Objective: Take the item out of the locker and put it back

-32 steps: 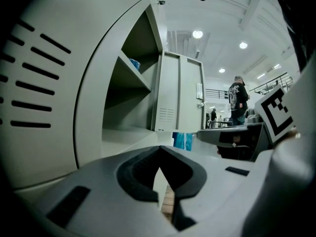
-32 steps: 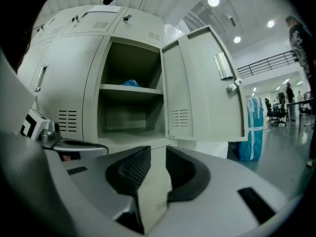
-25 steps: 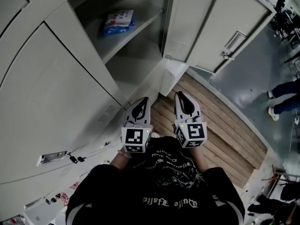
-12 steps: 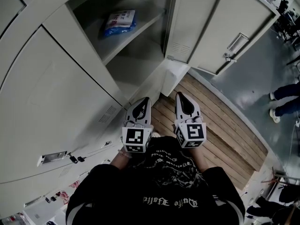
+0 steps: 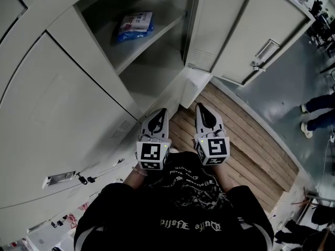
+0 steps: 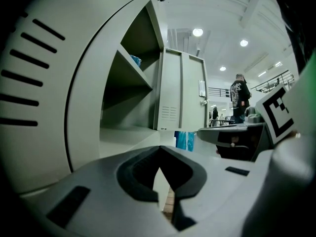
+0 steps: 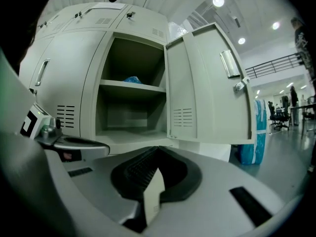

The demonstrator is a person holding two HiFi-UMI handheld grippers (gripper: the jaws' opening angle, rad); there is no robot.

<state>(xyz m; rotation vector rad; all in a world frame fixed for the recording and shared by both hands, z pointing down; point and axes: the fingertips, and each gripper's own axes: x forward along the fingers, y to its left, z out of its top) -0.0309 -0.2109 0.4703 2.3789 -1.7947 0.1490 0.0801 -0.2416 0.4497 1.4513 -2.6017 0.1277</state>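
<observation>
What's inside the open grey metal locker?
A blue plastic packet lies on the upper shelf. Nothing shows in the lower compartment. The shelf's far back is too dark to read.

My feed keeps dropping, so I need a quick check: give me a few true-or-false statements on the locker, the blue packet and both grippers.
1. The locker door stands open. True.
2. The blue packet lies on the lower shelf. False: it lies on the upper shelf.
3. The right gripper is shut and empty. True.
4. The left gripper holds the packet. False: its jaws are together on nothing.
5. Both grippers reach inside the locker. False: they are outside it, over the wooden floor.
</observation>
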